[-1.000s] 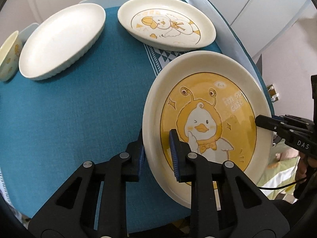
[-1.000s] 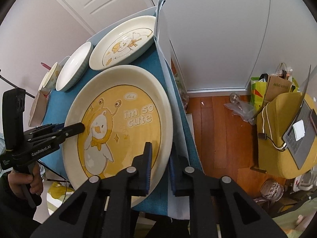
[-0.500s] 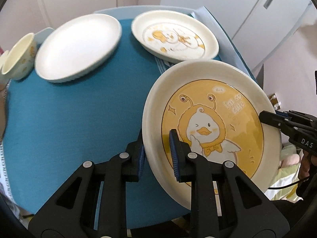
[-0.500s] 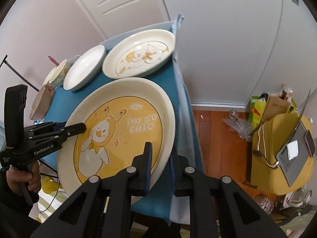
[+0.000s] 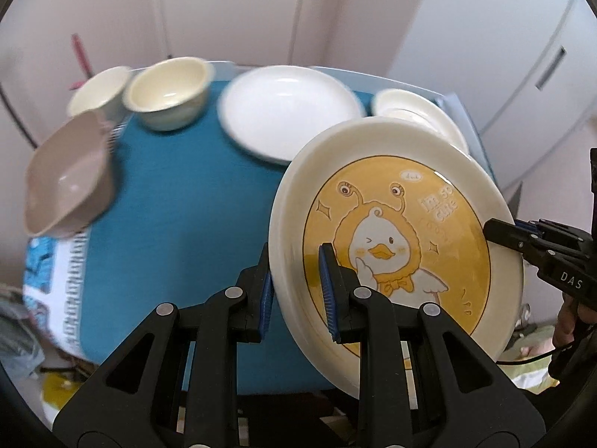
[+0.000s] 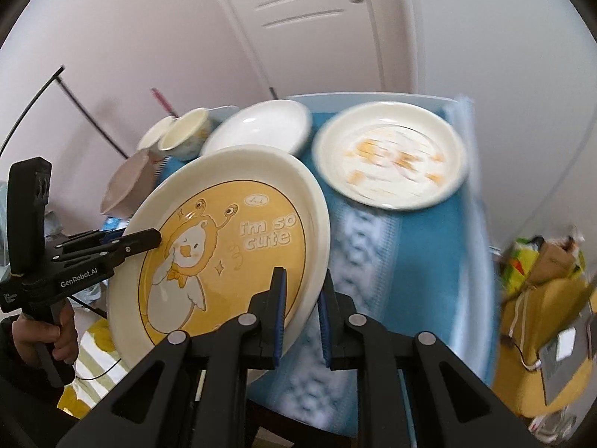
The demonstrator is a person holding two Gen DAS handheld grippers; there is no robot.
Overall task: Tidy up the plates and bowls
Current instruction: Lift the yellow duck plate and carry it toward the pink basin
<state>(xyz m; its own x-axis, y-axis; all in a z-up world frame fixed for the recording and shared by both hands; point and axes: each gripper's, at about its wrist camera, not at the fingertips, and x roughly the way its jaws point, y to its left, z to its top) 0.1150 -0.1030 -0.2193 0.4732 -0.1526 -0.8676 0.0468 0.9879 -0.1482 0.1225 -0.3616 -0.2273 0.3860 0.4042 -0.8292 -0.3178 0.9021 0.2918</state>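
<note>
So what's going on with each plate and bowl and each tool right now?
Big duck plate: lifted off the table, tilted, held at both edges.
Left tool: shut on the big duck plate's rim.
Right tool: shut on the opposite rim.
White plate: flat on the blue cloth, empty.
Small duck plate: flat on the cloth, empty.
Two cream bowls: upright, side by side, empty.
Pink bowl: at the cloth's edge, empty.

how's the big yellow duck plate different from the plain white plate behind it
The big yellow duck plate carries a yellow cartoon print with lettering; the plain white plate is bare. The duck plate is tilted above the blue tablecloth, gripped at opposite rims by the left gripper and right gripper; the white plate lies flat on the cloth, untouched. Both are round.
</note>
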